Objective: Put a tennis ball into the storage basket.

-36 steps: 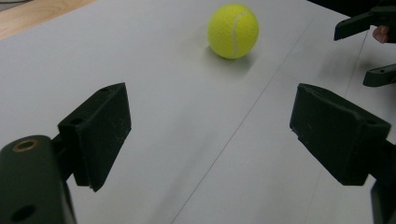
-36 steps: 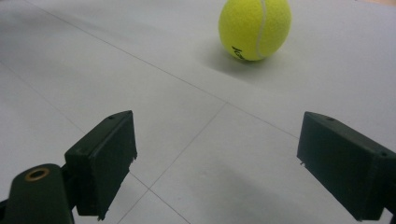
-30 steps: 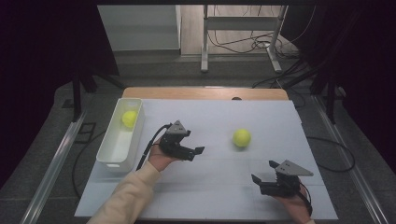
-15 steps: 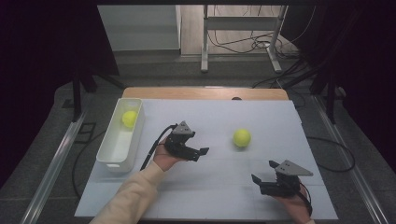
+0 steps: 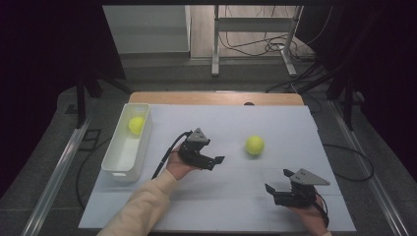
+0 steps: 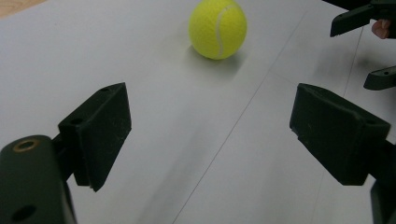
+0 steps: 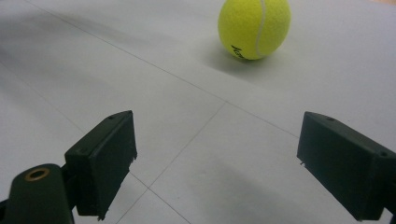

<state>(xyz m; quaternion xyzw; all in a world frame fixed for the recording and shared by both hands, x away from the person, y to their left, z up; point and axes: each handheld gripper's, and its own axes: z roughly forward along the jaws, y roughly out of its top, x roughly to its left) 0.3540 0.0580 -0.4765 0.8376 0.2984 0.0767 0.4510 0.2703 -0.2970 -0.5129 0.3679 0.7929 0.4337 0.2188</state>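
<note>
The left gripper (image 5: 214, 156) is reaching toward the ball (image 5: 254, 145), jaws open and empty. The right gripper (image 5: 276, 183) is waiting near the ball, open too. Next, closing on the ball.

Two yellow tennis balls, one lying loose on the counter (image 5: 221, 123) mid-sheet (image 5: 254, 145) and one inside the tub (image 5: 136, 125); one white plastic tub (image 5: 118, 169); two black tongs, the left tongs (image 5: 210, 158) and the right tongs (image 5: 275, 183); one counter.
</note>
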